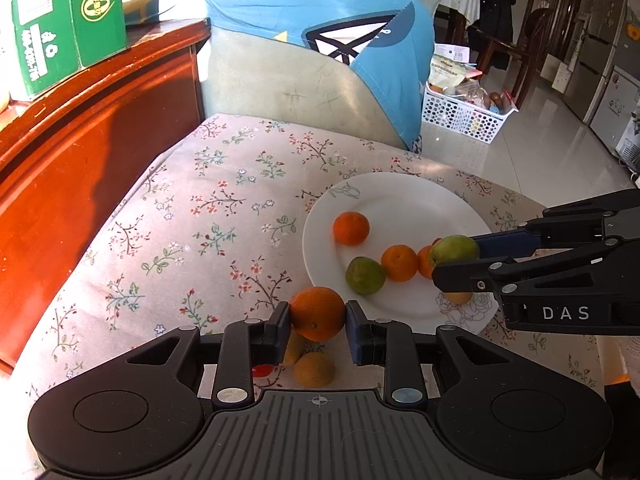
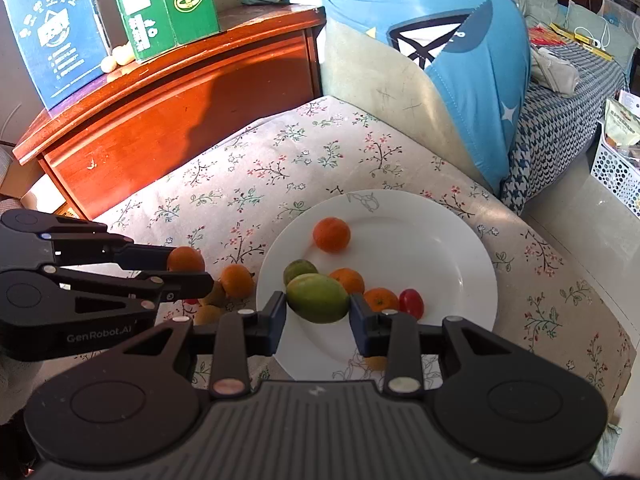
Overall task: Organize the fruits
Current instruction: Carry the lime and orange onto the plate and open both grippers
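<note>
My left gripper (image 1: 318,320) is shut on an orange (image 1: 317,313) and holds it over the floral cloth, just left of the white plate (image 1: 400,196). It shows in the right wrist view (image 2: 186,270) with the orange (image 2: 185,259). My right gripper (image 2: 318,314) is shut on a green fruit (image 2: 318,297) above the plate's (image 2: 460,248) near side; it shows in the left wrist view (image 1: 460,260) with the green fruit (image 1: 454,250). On the plate lie several oranges (image 2: 331,234), another green fruit (image 1: 365,276) and a red tomato (image 2: 412,302).
Loose fruits lie on the cloth left of the plate: an orange (image 2: 237,280) and yellowish ones (image 1: 314,368). A red wooden cabinet (image 2: 160,108) with a green box (image 2: 160,4) stands at the back left. A blue-covered chair (image 2: 440,40) is behind, a white basket (image 1: 464,116) on the floor.
</note>
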### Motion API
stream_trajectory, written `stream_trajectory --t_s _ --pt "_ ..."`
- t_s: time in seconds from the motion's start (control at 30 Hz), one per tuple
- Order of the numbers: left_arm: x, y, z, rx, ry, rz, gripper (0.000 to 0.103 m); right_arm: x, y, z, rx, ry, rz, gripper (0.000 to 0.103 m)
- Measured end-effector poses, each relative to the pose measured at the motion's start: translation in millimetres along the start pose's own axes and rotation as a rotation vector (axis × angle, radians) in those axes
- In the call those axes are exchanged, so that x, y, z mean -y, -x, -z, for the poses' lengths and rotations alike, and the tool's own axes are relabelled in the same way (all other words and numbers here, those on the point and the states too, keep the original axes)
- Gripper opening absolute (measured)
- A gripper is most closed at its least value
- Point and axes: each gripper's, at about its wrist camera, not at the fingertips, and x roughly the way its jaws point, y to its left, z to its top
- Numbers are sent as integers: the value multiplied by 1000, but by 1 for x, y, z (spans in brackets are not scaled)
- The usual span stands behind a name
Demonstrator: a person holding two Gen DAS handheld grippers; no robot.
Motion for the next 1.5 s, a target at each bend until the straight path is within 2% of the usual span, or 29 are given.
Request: stream_trajectory --t_s 0.27,0.47,1.07,1.17,1.23,1.4,1.5 --pt "23 -17 -10 -24 -8 69 26 34 -10 -14 -1 -77 64 34" --pt "41 -30 -13 -43 -24 104 26 55 -20 -16 -12 -156 75 34" --pt "56 -47 -15 -74 -46 74 28 64 -40 -17 -48 -212 101 36" --pt "54 -44 -17 -72 -34 73 38 65 -35 -19 -23 -227 96 36" --pt "52 -39 -20 -54 -28 65 55 66 -31 -20 -4 -244 99 39" --pt "46 -22 -25 -12 -43 36 68 66 -24 -22 18 -263 94 42" --pt "40 -14 -27 -4 -33 15 69 62 -22 -21 18 -259 94 46"
